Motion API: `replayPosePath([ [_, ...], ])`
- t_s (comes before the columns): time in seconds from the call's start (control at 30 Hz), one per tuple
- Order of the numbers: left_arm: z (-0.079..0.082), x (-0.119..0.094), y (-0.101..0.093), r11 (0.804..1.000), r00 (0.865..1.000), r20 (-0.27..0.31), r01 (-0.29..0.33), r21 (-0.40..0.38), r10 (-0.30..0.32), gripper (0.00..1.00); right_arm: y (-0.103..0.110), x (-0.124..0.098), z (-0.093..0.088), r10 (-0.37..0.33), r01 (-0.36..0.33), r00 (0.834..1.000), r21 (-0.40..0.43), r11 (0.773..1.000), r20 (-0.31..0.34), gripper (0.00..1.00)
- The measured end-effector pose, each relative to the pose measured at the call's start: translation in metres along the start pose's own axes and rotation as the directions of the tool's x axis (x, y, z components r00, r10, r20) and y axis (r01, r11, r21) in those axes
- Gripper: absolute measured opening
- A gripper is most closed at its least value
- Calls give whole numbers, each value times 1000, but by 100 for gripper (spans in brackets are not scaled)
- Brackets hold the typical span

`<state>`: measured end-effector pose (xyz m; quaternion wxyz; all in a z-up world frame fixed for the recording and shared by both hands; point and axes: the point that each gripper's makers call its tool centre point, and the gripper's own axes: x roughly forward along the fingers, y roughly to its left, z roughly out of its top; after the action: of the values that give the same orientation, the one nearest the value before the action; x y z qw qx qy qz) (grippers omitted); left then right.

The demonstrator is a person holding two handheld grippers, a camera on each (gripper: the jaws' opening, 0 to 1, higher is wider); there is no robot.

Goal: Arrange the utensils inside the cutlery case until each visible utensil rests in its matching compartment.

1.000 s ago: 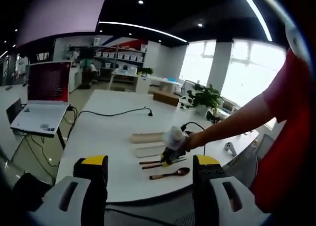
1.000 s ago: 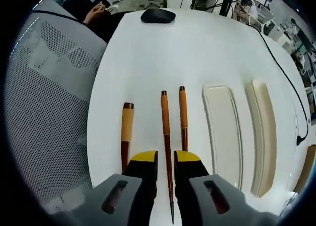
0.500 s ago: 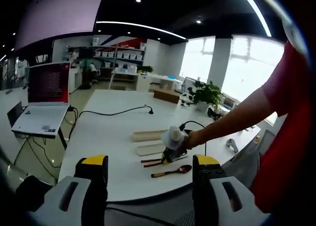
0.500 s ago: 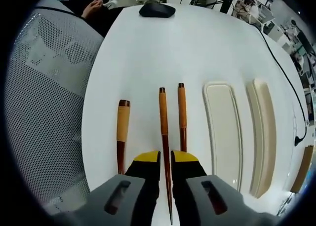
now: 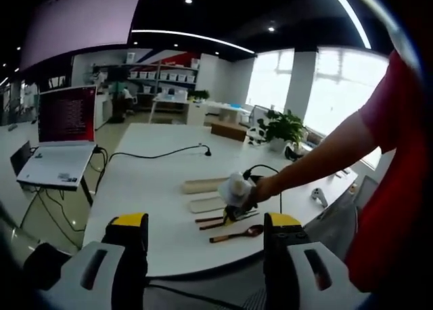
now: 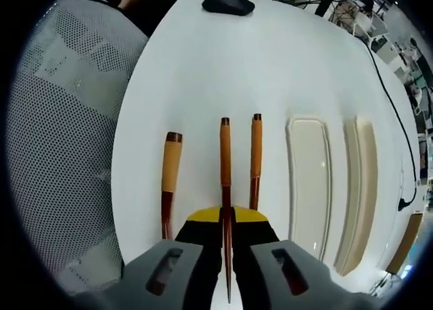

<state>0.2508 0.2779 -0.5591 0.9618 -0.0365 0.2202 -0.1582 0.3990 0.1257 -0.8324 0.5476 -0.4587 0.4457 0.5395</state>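
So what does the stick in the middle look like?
The middle chopstick is a thin wooden stick, lighter orange-brown at its far end with a dark tip, darker toward the right gripper. It lies straight on the white table, between a spoon handle and another chopstick. The gripper's jaws are shut on it.

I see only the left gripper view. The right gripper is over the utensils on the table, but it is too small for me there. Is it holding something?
Observer: Yes. In the right gripper view, the right gripper has its jaws closed on the middle chopstick.
Operator: Where is the other chopstick?
Observer: The second chopstick lies on the table beside it, on the side of the case tray, and it is not gripped.
Operator: Is any utensil in the tray already?
Observer: No, none lies in it. The spoon lies on the table on the other side of the gripped chopstick.
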Motion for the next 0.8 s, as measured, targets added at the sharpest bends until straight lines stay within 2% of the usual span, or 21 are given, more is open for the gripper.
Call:
replayPosePath([
  [0.13, 1, -1, -1, 1000, 1000, 2, 3, 5, -3, 70, 0, 1, -2, 6, -6, 1000, -51, 999, 8, 0],
  [0.3, -3, -3, -3, 1000, 1000, -6, 5, -5, -5, 70, 2, -3, -9, 24, -24, 999, 19, 1000, 35, 0],
  [0.47, -3, -2, -5, 1000, 1000, -6, 10, 11, -10, 70, 7, -20, 2, 8, -10, 995, 20, 1000, 95, 0],
  [0.6, -3, 1, -8, 1000, 1000, -10, 22, 16, -21, 70, 4, -32, 7, -13, 10, 995, 23, 1000, 95, 0],
  [0.67, -3, 2, -10, 999, 999, -13, 30, 17, -30, 70, 8, -38, 12, 10, -15, 995, 50, 999, 102, 0],
  [0.8, -4, 3, -12, 998, 999, -30, 46, 36, -45, 70, 9, -46, 17, -1, -3, 995, 31, 1000, 105, 0],
])
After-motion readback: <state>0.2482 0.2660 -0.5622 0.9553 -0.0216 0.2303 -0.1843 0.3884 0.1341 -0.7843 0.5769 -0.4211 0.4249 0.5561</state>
